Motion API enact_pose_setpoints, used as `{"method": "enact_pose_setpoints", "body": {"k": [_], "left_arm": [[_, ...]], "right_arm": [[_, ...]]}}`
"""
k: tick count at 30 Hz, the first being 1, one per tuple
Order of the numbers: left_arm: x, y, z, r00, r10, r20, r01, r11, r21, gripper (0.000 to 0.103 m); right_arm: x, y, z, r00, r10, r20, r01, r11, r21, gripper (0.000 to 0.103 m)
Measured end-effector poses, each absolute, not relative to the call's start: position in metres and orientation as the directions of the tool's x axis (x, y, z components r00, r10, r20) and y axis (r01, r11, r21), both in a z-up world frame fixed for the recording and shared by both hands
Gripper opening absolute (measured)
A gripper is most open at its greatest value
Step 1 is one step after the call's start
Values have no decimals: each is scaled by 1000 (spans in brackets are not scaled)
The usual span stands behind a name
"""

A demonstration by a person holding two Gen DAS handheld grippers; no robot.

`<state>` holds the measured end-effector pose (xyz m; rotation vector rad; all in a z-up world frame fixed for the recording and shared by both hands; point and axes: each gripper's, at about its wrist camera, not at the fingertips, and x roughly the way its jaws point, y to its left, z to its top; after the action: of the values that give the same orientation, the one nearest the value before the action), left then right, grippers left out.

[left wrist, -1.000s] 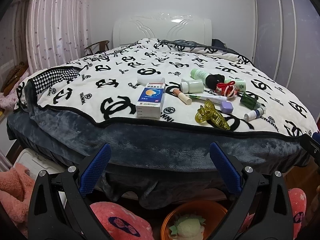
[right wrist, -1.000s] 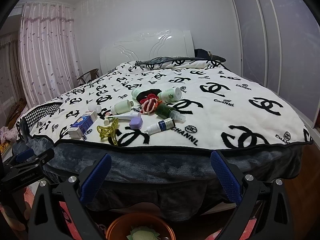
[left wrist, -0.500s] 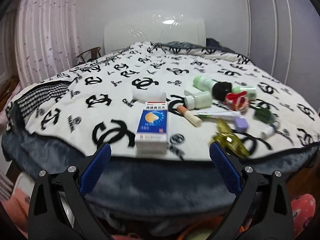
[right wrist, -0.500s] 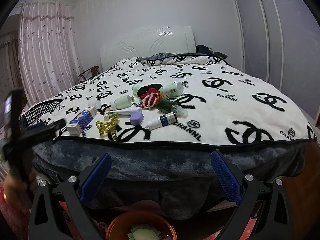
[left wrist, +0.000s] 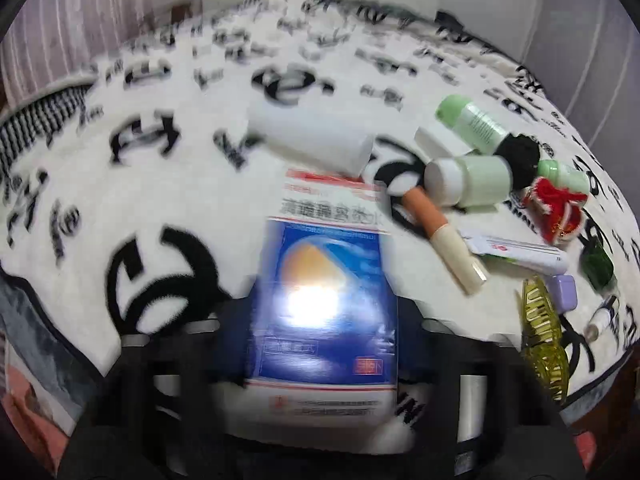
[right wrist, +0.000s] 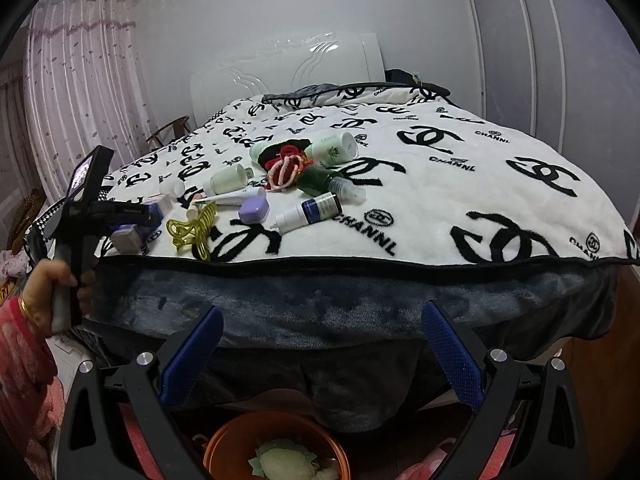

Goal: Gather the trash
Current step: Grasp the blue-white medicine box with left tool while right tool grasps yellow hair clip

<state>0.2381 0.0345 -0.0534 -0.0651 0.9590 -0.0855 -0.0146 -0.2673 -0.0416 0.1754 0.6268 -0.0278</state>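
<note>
A blue and white medicine box (left wrist: 324, 304) lies on the bed blanket (left wrist: 120, 184) and fills the middle of the blurred left wrist view. My left gripper (left wrist: 324, 344) has its fingers on both sides of the box, close to its flanks; the blur hides whether they press it. From the right wrist view the left gripper (right wrist: 132, 216) is at the box (right wrist: 128, 238) near the bed's left front corner. My right gripper (right wrist: 320, 356) is open and empty, low in front of the bed above an orange bin (right wrist: 276, 448).
Several bottles, a white tube (left wrist: 520, 252), a yellow hair claw (left wrist: 544, 328), a purple case (right wrist: 253, 209), a red hair tie (right wrist: 286, 168) and a white cylinder (left wrist: 312, 142) lie on the blanket. Crumpled trash (right wrist: 284, 460) sits in the bin. Curtains hang at left, wardrobe doors at right.
My left gripper has moved up and forward onto the bed, and its fingers now flank the medicine box. My right gripper has barely moved.
</note>
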Motion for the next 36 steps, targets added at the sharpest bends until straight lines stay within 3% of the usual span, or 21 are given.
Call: {"method": "enact_pose_setpoints", "body": {"k": [4,13,16,18,21,28,29,30,31,32,36], "left_arm": [[230,40,-46,587,-118,-801,29,992,-125,50],[166,44,10,697,-212,-685,109,975,-191,50],[133,46,23,730,-220,-648,136,975,-178,50],[112,49,27,749,-214,-627,141,976,-165,50],[88,59,25,761,-215,-612,138,976,-171,50],[70,82,2,741,-211,-637,105,974,-201,50],[70,84,-2,736,-212,-643,103,974,-204,50],[70,86,-6,729,-214,-650,101,973,-207,50],[68,88,-10,725,-213,-655,98,973,-208,50],[69,89,-14,718,-210,-663,93,974,-208,50],[65,89,-22,709,-216,-672,98,973,-209,50]], "right_arm": [[-15,-268,-40,813,28,-582,76,985,153,98],[-8,-253,-26,830,62,-555,16,991,134,98],[11,-235,-22,818,155,-554,-93,986,139,98],[35,-218,-23,777,291,-558,-220,956,192,98],[70,-192,-27,729,354,-586,-281,935,215,98],[141,-148,-45,667,326,-670,-272,944,189,92],[150,-142,-49,658,310,-687,-268,948,171,90],[155,-139,-53,653,291,-699,-258,953,156,77],[159,-136,-56,643,279,-713,-247,957,152,51],[165,-136,-61,619,285,-732,-234,956,175,43],[162,-145,-55,630,310,-712,-207,951,231,43]]}}
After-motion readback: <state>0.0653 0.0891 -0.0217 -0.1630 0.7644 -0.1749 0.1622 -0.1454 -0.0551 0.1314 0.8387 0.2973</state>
